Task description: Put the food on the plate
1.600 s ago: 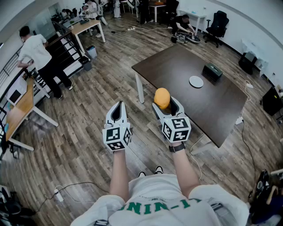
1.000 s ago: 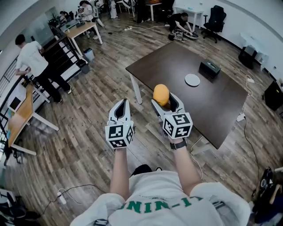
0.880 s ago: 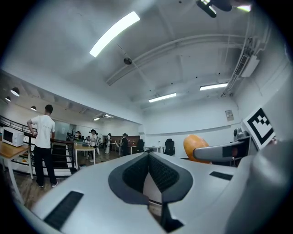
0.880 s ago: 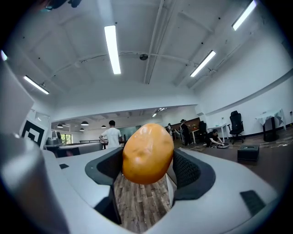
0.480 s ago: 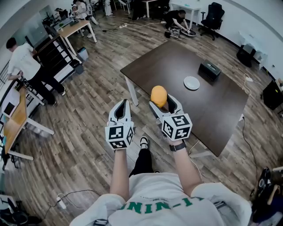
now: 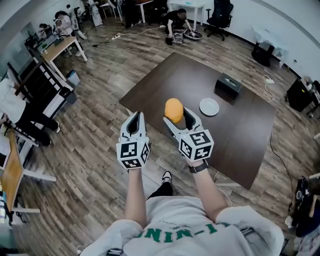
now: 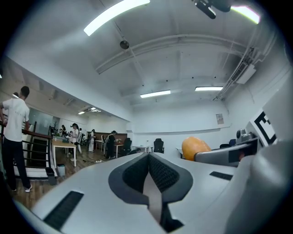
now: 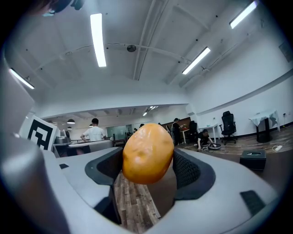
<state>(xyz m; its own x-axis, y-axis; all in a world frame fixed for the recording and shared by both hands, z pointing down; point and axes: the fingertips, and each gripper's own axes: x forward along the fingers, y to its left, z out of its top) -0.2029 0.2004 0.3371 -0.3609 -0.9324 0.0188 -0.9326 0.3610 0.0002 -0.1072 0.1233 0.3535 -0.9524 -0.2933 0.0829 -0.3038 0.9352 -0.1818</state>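
Note:
An orange, potato-shaped piece of food sits between the jaws of my right gripper, which is shut on it and held over the near edge of the dark brown table. The same food shows at the right of the left gripper view. A small white plate lies on the table a little beyond and to the right of the food. My left gripper is shut with nothing in it, out over the wooden floor to the left of the table.
A dark box stands on the table behind the plate. Desks, office chairs and several people fill the far and left sides of the room. Cables lie on the floor at the right.
Both grippers have come nearer the table; the plate and box now lie closer ahead of the right gripper. The grip on the food is unchanged.

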